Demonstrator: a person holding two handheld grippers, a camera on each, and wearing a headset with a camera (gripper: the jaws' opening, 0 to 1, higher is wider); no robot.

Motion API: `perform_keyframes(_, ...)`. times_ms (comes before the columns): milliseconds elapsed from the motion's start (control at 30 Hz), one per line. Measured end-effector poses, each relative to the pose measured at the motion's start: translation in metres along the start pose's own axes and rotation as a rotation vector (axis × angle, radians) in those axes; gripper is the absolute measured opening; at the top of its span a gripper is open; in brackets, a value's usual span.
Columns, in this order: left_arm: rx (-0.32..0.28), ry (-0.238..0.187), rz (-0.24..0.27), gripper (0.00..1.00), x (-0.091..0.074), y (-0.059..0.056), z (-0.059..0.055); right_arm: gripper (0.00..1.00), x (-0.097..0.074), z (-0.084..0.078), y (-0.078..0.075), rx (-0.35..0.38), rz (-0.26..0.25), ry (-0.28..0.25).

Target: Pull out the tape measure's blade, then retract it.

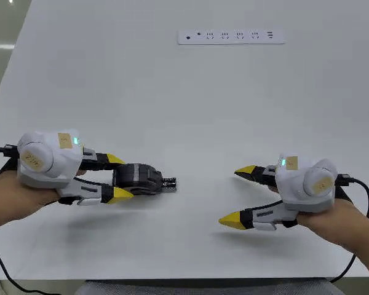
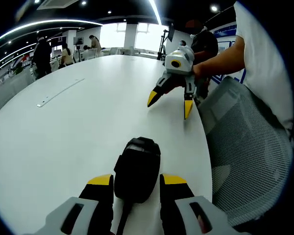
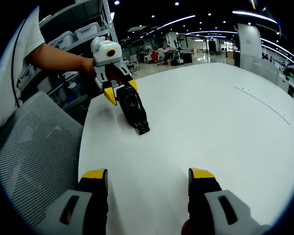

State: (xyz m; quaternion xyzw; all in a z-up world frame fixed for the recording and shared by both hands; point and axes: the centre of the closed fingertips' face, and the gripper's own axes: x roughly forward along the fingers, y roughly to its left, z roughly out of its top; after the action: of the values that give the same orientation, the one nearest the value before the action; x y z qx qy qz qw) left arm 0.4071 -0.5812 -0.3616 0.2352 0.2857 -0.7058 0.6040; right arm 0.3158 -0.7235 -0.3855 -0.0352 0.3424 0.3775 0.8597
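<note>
Left gripper [image 1: 118,177] was clamped on the black tape measure [image 1: 141,178], yellow tips pressed on both sides of the case. The case lay on the white table [image 1: 184,92] at its near-left part, with the dark hook end [image 1: 170,183] pointing toward the right gripper [image 1: 230,196]. The right gripper hovered well apart from it to the right, jaws spread wide with nothing between them (its own view showed bare tabletop in the gap). A white power strip [image 1: 230,37] sat at the far edge. A mesh chair [image 2: 245,147] stood just beside the table's near edge.
</note>
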Motion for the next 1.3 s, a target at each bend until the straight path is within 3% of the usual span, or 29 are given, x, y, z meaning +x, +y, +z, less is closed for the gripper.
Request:
perform_keyframes(433, 0.039, 0.023, -0.014, 0.31, 0.002, 0.002, 0.0, 0.66, 0.011, 0.009, -0.001, -0.015, 0.015, -0.014)
perform_keyframes(667, 0.093, 0.064, -0.02, 0.29, 0.003, 0.001, -0.001, 0.62, 0.018, 0.016, -0.004, -0.039, 0.017, -0.024)
perform_keyframes(967, 0.146, 0.095, -0.028, 0.28, 0.003, 0.001, -0.002, 0.56, 0.036, 0.034, 0.003, -0.102, 0.034, -0.047)
perform_keyframes(1300, 0.206, 0.122, -0.062, 0.27, 0.004, 0.001, -0.003, 0.53, 0.057, 0.041, 0.009, -0.137, 0.067, -0.054)
